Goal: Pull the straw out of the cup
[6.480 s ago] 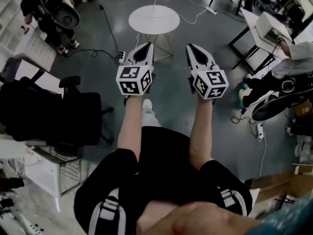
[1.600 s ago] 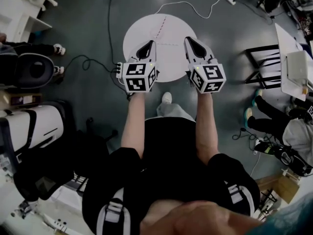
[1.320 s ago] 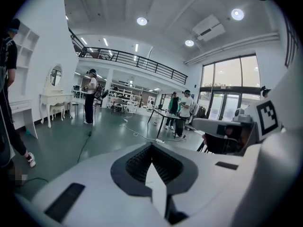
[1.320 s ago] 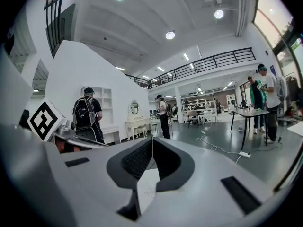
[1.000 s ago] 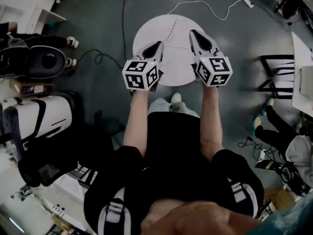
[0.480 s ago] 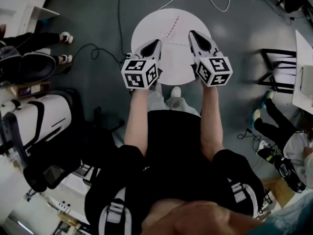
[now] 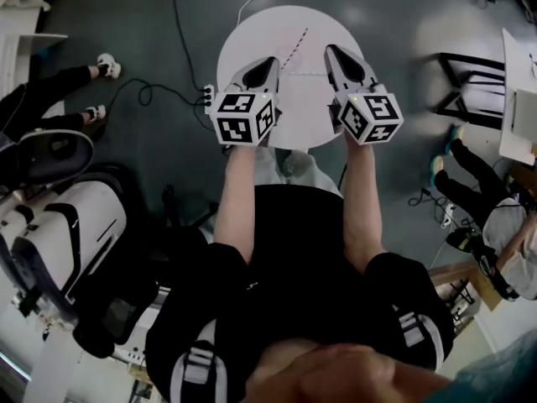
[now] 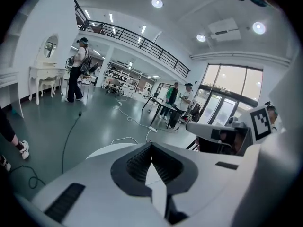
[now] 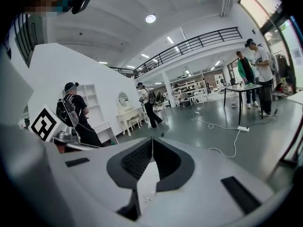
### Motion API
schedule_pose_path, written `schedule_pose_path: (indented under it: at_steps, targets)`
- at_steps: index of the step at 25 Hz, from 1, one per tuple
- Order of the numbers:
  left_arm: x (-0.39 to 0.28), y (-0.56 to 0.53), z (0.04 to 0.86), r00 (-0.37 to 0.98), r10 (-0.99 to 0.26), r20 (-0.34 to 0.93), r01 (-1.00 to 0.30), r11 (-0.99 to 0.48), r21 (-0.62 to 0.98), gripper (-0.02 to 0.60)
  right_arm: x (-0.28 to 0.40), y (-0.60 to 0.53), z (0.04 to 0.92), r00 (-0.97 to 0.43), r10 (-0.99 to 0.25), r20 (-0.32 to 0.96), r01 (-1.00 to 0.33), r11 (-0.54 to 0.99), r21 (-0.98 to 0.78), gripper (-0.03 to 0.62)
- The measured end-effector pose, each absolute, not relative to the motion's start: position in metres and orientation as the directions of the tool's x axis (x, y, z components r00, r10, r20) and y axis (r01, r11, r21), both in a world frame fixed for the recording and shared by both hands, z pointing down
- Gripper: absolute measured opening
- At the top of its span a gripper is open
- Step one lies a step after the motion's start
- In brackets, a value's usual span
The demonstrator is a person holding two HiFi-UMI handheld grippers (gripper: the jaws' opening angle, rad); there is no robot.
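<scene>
A round white table (image 7: 252, 36) stands on the grey floor in front of me. A thin red-and-white striped straw (image 7: 295, 49) slants across its top; I cannot make out the cup around it. My left gripper (image 7: 270, 60) hangs over the table's near left part, jaws shut and holding nothing. My right gripper (image 7: 331, 50) hangs over the near right part, also shut and holding nothing. The straw lies between the two gripper tips. In the left gripper view the shut left gripper (image 8: 151, 144) points out over the table's rim (image 8: 106, 151). In the right gripper view the shut right gripper (image 9: 151, 139) points into the hall.
A cable and power strip (image 7: 205, 99) lie on the floor left of the table. A black metal frame (image 7: 470, 86) and a seated person's legs (image 7: 466, 170) are at the right. Another person's legs (image 7: 59, 91) and white equipment (image 7: 71, 225) are at the left.
The table has come closer and now lies right under the gripper tips. Both grippers stay shut and side by side.
</scene>
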State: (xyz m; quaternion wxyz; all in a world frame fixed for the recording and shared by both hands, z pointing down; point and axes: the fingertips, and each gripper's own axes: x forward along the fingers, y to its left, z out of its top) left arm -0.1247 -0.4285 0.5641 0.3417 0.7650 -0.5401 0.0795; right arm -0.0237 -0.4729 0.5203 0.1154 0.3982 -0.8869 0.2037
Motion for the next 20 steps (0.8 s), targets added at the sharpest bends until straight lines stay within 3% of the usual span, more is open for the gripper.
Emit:
schedule_pose_path:
  at_steps: [9, 14, 20]
  targets:
    - [-0.146, -0.441, 0.601, 0.443, -0.714, 0.542, -0.86, -0.169, 0.481, 0.008, -0.038, -0.48, 0.552, -0.604, -0.671, 0.431, -0.797, 0.523, -0.304, 0.025]
    - [-0.144, -0.45, 0.612, 0.474, -0.696, 0.539, -0.844, -0.185, 0.503, 0.008, -0.048, -0.486, 0.578, -0.592, -0.648, 0.48, -0.805, 0.498, -0.322, 0.075]
    - [-0.135, -0.46, 0.629, 0.505, -0.659, 0.557, -0.833, -0.205, 0.514, 0.008, -0.042, -0.492, 0.609, -0.557, -0.638, 0.532, -0.831, 0.436, -0.347, 0.075]
